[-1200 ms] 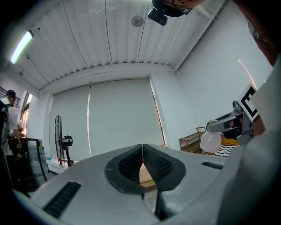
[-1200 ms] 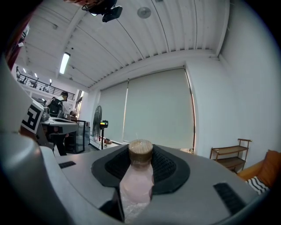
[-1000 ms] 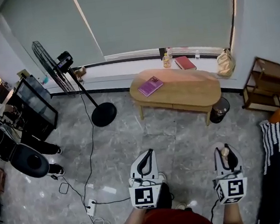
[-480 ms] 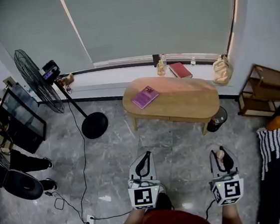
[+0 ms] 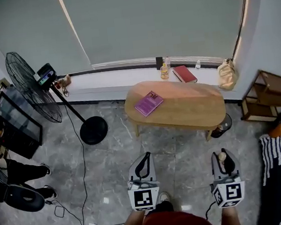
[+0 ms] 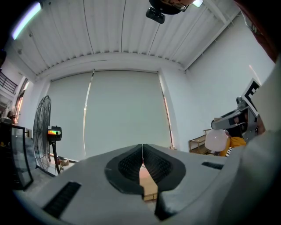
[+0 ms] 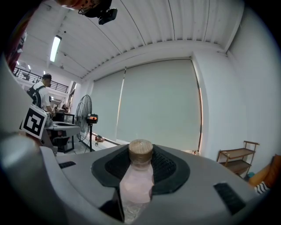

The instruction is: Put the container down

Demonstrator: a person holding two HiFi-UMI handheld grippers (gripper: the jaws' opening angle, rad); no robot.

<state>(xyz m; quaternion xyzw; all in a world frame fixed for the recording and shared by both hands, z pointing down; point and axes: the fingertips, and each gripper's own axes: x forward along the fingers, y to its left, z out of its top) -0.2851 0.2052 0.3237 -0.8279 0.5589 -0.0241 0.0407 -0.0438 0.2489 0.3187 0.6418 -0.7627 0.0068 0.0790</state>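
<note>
Right gripper view settles it: my right claw (image 7: pixel 140 154) is clamped on the container (image 7: pixel 135 186), a small pale bottle with a brown cap (image 7: pixel 141 148). It stands upright between the pads, its cap poking just past the tips. My left claw (image 6: pixel 142 154) is closed on nothing, its pads meeting. From the head view, both claws hang over bare floor (image 5: pixel 115 152). The wooden table (image 5: pixel 190 104) lies well ahead of the right claw and slightly to its left, with a purple book (image 5: pixel 149 103) on the part ahead of the left claw. I judge the carrying step is in hand and the setting-down not yet begun. The next move calls for bringing the right claw forward over bare tabletop. Then I would lower it until the base rests flat, and only then ease the pads apart.
</note>
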